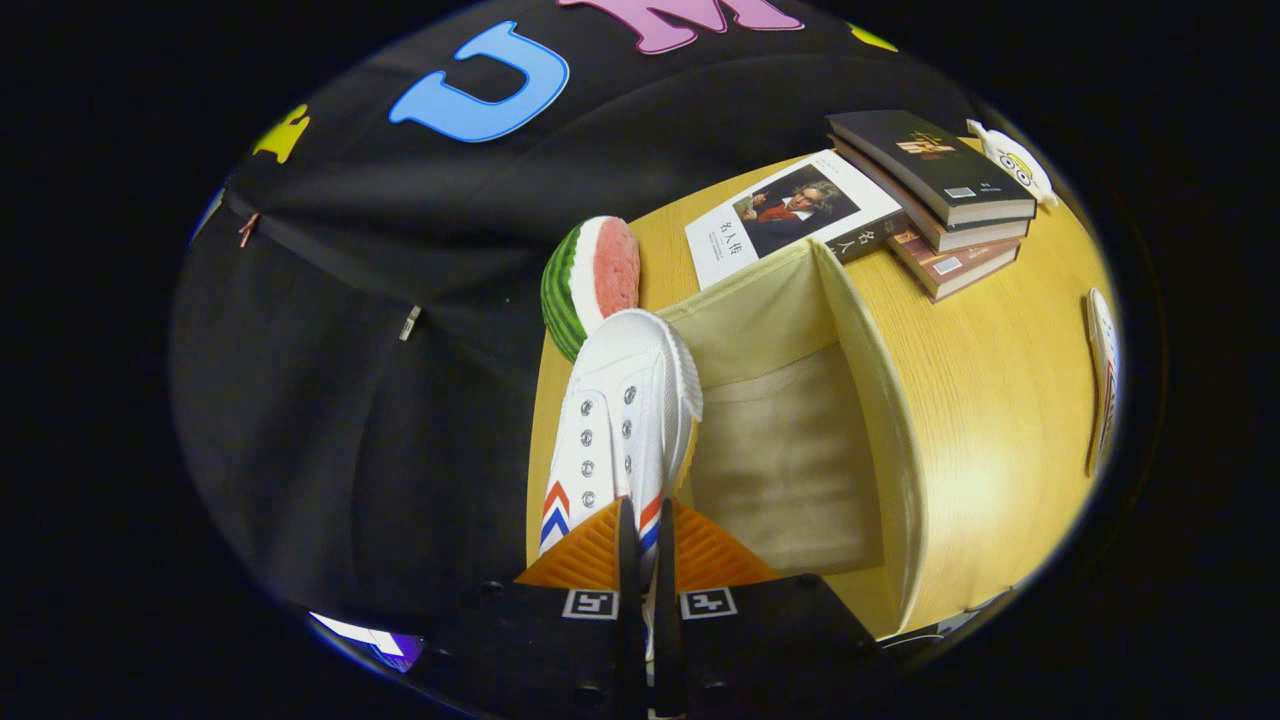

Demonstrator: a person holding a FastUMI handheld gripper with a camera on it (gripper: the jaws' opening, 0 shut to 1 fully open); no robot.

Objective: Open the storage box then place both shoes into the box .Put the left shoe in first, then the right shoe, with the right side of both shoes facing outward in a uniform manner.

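My gripper (645, 520) is shut on a white canvas shoe (620, 420) with red and blue stripes, both fingers pinching its heel end. The shoe's toe points away from me. It hangs over the left wall of the open beige fabric storage box (880, 400), which stands on the wooden table just ahead and to the right of the fingers. The box's inside looks bare. A second white shoe (1103, 370) lies at the table's far right edge, seen only as a thin strip.
A watermelon-slice toy (590, 280) stands beyond the held shoe's toe. Behind the box lie a white book (790, 215) and a stack of dark books (935, 200). A small white and yellow figure (1010, 160) rests beside the stack. The wooden table (990, 400) stretches right of the box.
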